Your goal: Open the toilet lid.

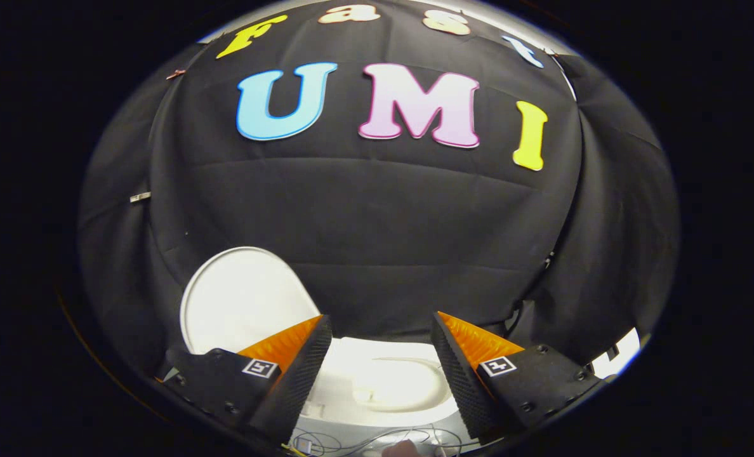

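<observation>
The gripper (380, 346) is held with fingers spread wide, nothing gripped. The toilet lid (240, 298) is seen raised at ten o'clock, apparently open already, leaving the seat (383, 381) exposed between them.

No writing, number or brand is showing legibly on the toilet lid (244, 298) or bowl (383, 381). My gripper (380, 316), fingers standing apart on nothing, is carrying a square coded marker (260, 367) on each finger: patterns, not text.

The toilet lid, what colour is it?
White. The raised toilet lid shows best in the gripper view, beyond the open gripper.
</observation>
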A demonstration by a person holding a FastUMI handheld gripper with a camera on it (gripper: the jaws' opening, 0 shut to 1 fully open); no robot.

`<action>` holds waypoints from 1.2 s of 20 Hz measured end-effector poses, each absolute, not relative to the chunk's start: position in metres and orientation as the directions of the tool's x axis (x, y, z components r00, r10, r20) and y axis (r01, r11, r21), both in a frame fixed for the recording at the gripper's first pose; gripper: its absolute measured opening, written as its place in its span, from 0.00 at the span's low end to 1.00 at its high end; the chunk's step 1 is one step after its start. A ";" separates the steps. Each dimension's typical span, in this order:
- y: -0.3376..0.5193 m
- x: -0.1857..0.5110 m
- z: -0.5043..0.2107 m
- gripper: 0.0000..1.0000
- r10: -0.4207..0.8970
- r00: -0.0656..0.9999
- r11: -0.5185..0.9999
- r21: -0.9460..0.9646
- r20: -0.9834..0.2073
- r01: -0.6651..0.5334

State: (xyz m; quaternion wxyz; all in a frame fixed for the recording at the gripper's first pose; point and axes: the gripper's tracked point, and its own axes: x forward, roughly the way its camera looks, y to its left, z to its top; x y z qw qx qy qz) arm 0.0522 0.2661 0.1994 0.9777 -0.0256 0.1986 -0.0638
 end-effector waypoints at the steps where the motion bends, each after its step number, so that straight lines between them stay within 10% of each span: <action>1: 0.244 0.053 0.196 0.99 -0.147 0.916 0.989 -0.082 -0.374 0.125; 24: 0.009 0.030 0.052 0.99 -0.179 0.974 0.964 0.173 -0.139 0.202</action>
